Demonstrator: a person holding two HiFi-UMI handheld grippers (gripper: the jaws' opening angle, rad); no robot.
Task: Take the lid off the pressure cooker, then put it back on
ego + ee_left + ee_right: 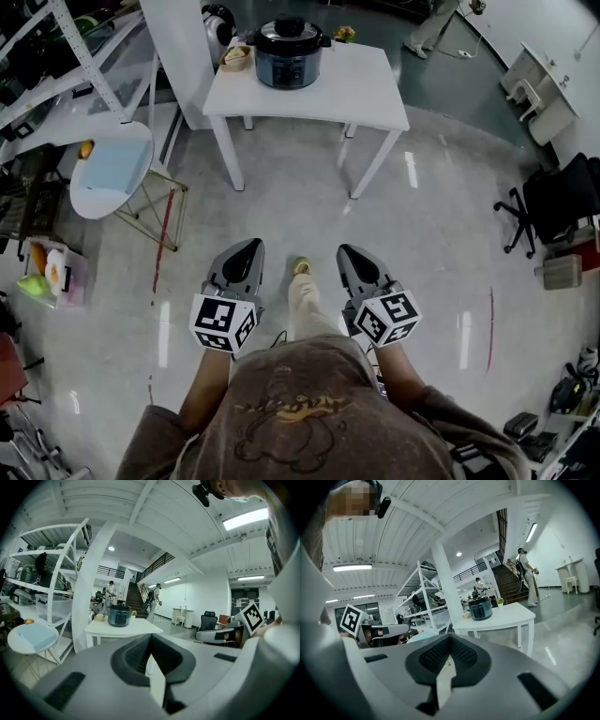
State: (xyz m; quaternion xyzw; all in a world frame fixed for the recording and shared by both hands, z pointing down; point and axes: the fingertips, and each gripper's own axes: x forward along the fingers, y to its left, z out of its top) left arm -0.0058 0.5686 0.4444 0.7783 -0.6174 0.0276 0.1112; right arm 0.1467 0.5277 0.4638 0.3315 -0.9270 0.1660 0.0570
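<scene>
Head view: the pressure cooker (289,54) is sitting on the far white table (375,108). Its black domed lid (289,34) is looking rigid, smooth and probably weighty, with the top knob the likeliest hold.

Left gripper view: the left gripper (150,644) is pressing its ribbed pads together, empty.

Right gripper view: the right gripper (449,656) is likewise closed on nothing.

Colours: white and grey all round, one dark pot.
Pressure cooker (289,64) has a dark blue-grey body and a black lid (289,34); table (367,98) is white. Left gripper (252,244) and right gripper (344,250) have grey shells and black textured pads (135,657), and their cubes carry black-and-white square markers. Floor (427,234) is pale glossy grey with thin red lines. Round side table (92,202) is white with a pale blue pad (116,165) on it. Shirt (300,417) is brown with a darker line print. Office chair (561,202) is black.
</scene>
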